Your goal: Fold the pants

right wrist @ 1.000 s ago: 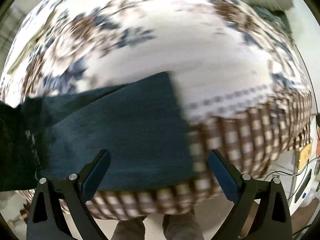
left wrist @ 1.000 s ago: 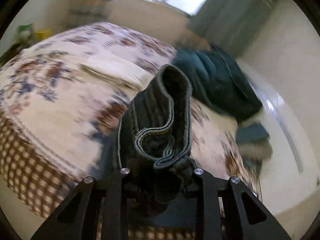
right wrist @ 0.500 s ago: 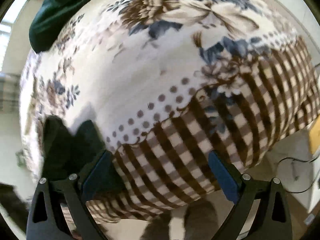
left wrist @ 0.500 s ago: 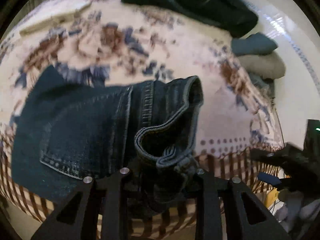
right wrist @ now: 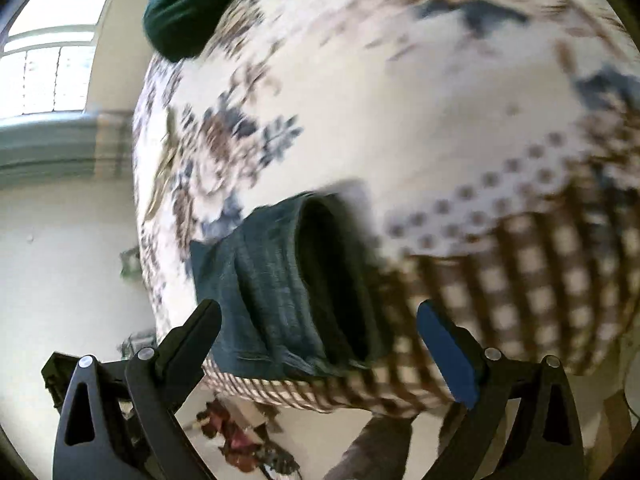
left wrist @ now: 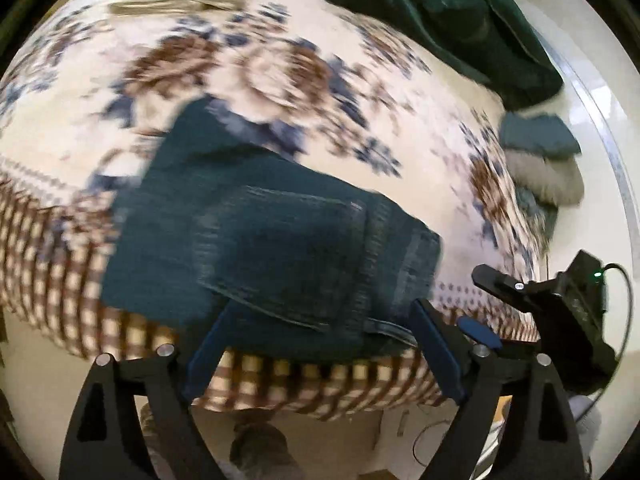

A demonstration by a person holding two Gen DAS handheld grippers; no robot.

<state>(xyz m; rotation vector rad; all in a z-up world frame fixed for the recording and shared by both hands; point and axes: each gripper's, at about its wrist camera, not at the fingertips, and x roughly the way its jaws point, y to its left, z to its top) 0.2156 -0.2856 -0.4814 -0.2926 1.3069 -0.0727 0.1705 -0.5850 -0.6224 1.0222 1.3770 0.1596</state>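
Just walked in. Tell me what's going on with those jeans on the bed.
A person holding a gripper in each hand is folding pants. The dark jeans lie folded near the edge of the floral bedspread. The left gripper and the right gripper both hover over them with jaws open, gripping nothing. Other dark clothes sit farther back.

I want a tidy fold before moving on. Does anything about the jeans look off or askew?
Yes. The jeans lie skewed at the checked edge of the bedspread, and the waistband gapes open rather than lying flat. Both the left gripper and the right gripper are open, holding nothing.
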